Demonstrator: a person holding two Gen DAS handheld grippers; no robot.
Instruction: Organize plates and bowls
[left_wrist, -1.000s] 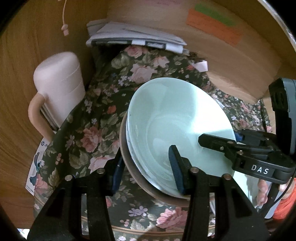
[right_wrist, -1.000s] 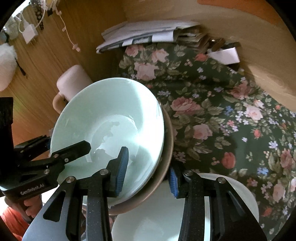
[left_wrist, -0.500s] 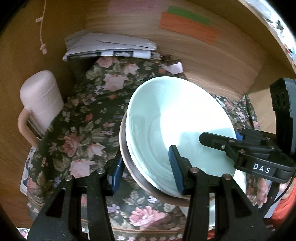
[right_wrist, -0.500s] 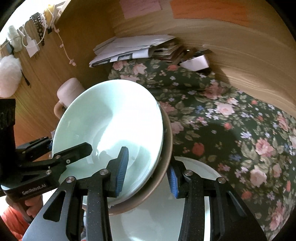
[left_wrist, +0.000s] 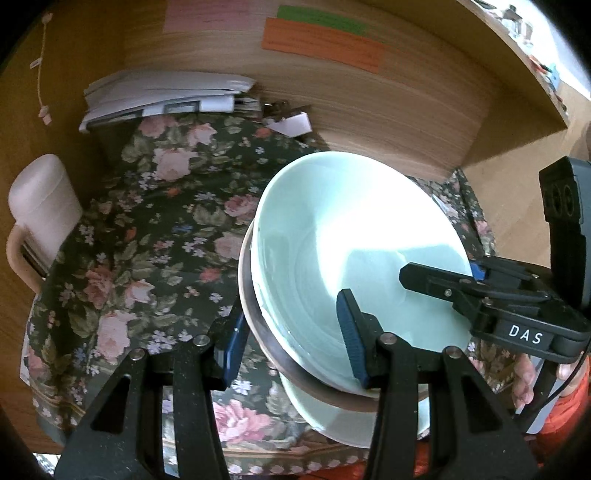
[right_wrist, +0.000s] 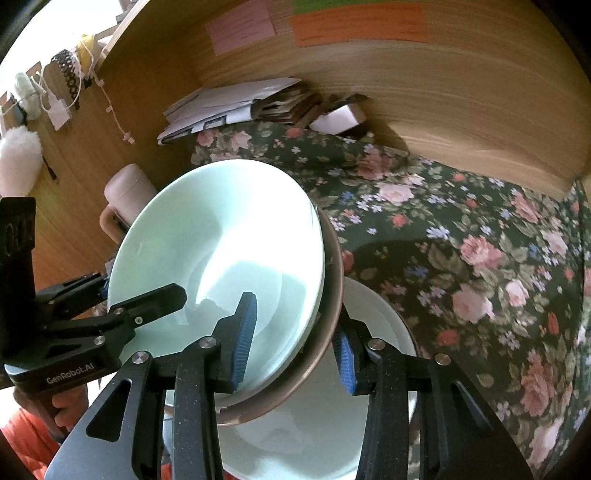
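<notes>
A stack of pale green bowls (left_wrist: 354, 251) nested in a brown-rimmed bowl (left_wrist: 247, 291) is held in the air by both grippers. My left gripper (left_wrist: 291, 343) is shut on the stack's left rim, one finger inside, one outside. My right gripper (right_wrist: 293, 339) is shut on the stack's (right_wrist: 221, 243) right rim, across the brown bowl's edge (right_wrist: 332, 280). A pale plate (right_wrist: 317, 435) lies on the flowered cloth below the stack; it also shows in the left wrist view (left_wrist: 332, 421).
A flowered cloth (left_wrist: 147, 236) covers the shelf floor inside a wooden cubby. A pink mug (left_wrist: 40, 206) stands at the left wall. A pile of papers (left_wrist: 162, 96) and a small box (right_wrist: 340, 114) lie at the back. Coloured notes (left_wrist: 321, 40) stick to the back wall.
The bowl stack, held by both grippers, has pulled back from the cubby and risen; the back wall and mug look farther, and the plate below now shows more.
</notes>
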